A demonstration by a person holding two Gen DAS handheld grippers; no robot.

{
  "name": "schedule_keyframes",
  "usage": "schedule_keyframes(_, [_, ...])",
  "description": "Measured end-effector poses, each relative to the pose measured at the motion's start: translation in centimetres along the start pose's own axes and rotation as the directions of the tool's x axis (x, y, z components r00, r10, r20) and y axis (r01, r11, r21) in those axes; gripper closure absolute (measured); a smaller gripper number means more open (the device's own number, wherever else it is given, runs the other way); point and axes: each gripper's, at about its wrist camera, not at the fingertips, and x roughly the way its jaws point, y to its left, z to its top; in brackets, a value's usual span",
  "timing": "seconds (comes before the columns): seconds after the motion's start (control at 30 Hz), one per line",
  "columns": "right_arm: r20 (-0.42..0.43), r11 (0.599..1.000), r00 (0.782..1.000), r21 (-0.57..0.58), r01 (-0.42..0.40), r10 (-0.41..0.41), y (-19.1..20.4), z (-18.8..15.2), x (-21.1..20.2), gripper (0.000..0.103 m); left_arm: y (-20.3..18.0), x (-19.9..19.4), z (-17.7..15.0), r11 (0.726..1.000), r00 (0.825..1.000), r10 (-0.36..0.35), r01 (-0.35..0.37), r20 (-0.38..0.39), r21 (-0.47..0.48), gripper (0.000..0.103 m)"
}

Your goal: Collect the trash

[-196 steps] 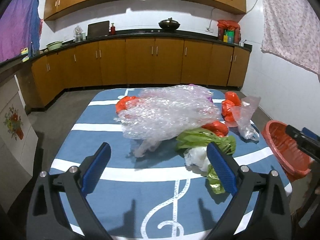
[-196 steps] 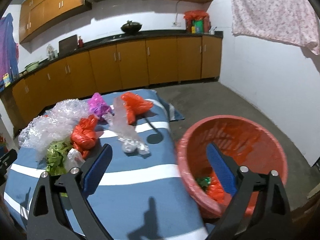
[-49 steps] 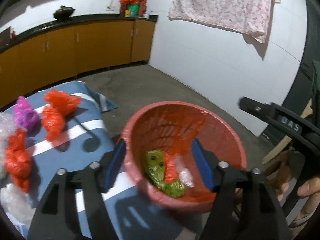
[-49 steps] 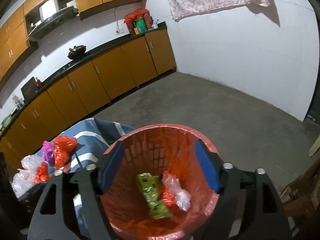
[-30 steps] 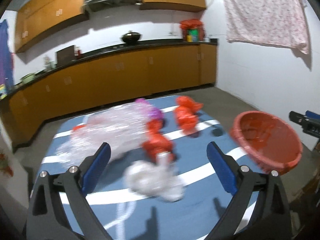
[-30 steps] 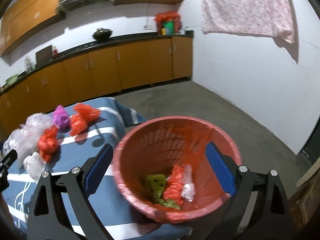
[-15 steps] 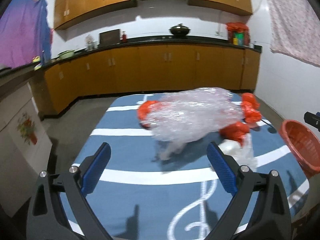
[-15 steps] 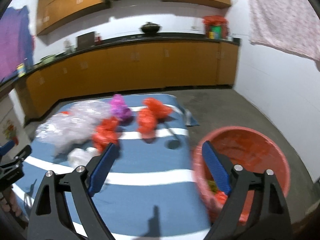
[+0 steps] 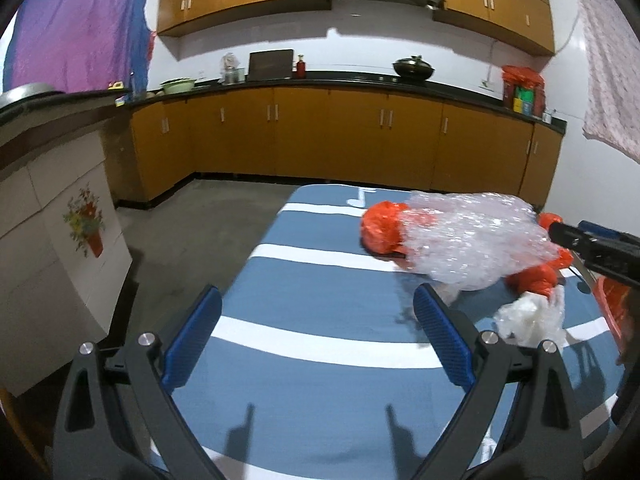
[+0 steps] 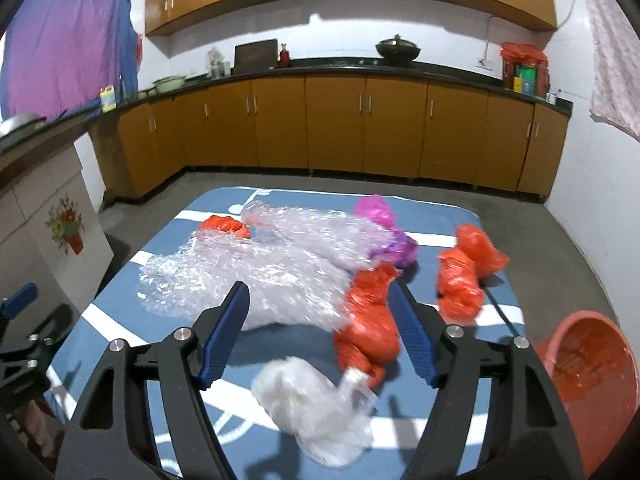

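A blue table (image 9: 320,320) with white stripes holds trash: a big sheet of bubble wrap (image 10: 260,272), a clear plastic bag (image 10: 316,404), a red bag (image 10: 372,320), two more red bags (image 10: 464,280), a purple bag (image 10: 384,224) and a red bag at the far side (image 10: 224,224). My right gripper (image 10: 324,332) is open and empty above the bubble wrap and the nearest red bag. My left gripper (image 9: 316,336) is open and empty over bare table at the left; the bubble wrap (image 9: 472,240) lies to its right. The red basket (image 10: 588,384) stands low at the right.
Brown kitchen cabinets (image 9: 320,136) with a black counter line the back wall. A white box with a flower print (image 9: 60,248) stands on the floor at the left. Grey floor surrounds the table. A floral cloth (image 10: 616,52) hangs at the right.
Both grippers swung away from the red basket back toward the table. The left one turned further left over bare table. The green and white trash now lies in the basket.
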Motion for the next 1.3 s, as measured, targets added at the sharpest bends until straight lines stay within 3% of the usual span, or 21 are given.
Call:
schedule_keyframes(0.1, [-0.033, 0.999, 0.999, -0.039, 0.01, -0.011, 0.6, 0.0, 1.7, 0.036, 1.0, 0.1, -0.1, 1.0, 1.0, 0.007, -0.008, -0.004, -0.012, 0.008])
schedule_keyframes(0.2, [-0.086, 0.997, 0.996, -0.073, 0.015, -0.021, 0.9, -0.6, 3.2, 0.049, 1.7, 0.3, -0.3, 1.0, 1.0, 0.01, -0.01, -0.008, -0.02, 0.008])
schedule_keyframes(0.37, [-0.129, 0.996, 0.992, -0.085, -0.008, -0.003, 1.3, -1.2, 4.0, 0.09, 2.0, 0.5, -0.4, 0.999, 1.0, 0.007, -0.007, -0.013, -0.035, 0.008])
schedule_keyframes(0.43, [-0.13, 0.996, 0.991, -0.089, -0.024, 0.012, 1.5, -1.4, 3.7, 0.094, 1.9, 0.4, -0.5, 0.999, 1.0, 0.004, -0.004, -0.014, -0.036, 0.008])
schedule_keyframes(0.7, [-0.058, 0.995, 0.995, -0.068, -0.079, 0.075, 1.7, -1.2, -0.1, 0.098, 1.3, 0.3, -0.5, 0.999, 1.0, -0.006, 0.006, -0.009, -0.032, 0.008])
schedule_keyframes(0.9, [0.029, 0.998, 0.998, -0.012, -0.058, 0.058, -0.3, -0.4, -3.8, 0.098, 0.4, 0.1, 0.0, 0.999, 1.0, -0.027, 0.027, 0.001, -0.025, 0.008])
schedule_keyframes(0.97, [0.053, 0.999, 0.998, 0.014, -0.028, 0.028, -1.4, -0.2, -4.8, 0.098, -0.4, 0.0, 0.2, 0.999, 0.999, -0.039, 0.04, 0.009, -0.015, 0.008])
schedule_keyframes(1.03, [0.079, 0.996, 0.995, 0.067, 0.057, -0.062, -4.0, -0.2, -6.4, 0.098, -1.2, 0.0, 0.6, 0.998, 0.998, -0.058, 0.058, 0.015, -0.002, 0.008])
schedule_keyframes(1.3, [0.068, 0.956, 0.97, 0.2, 0.215, -0.232, -10.5, -1.7, -8.7, 0.098, -7.1, 1.5, 3.3, 0.983, 0.984, -0.179, 0.179, 0.016, 0.029, 0.008])
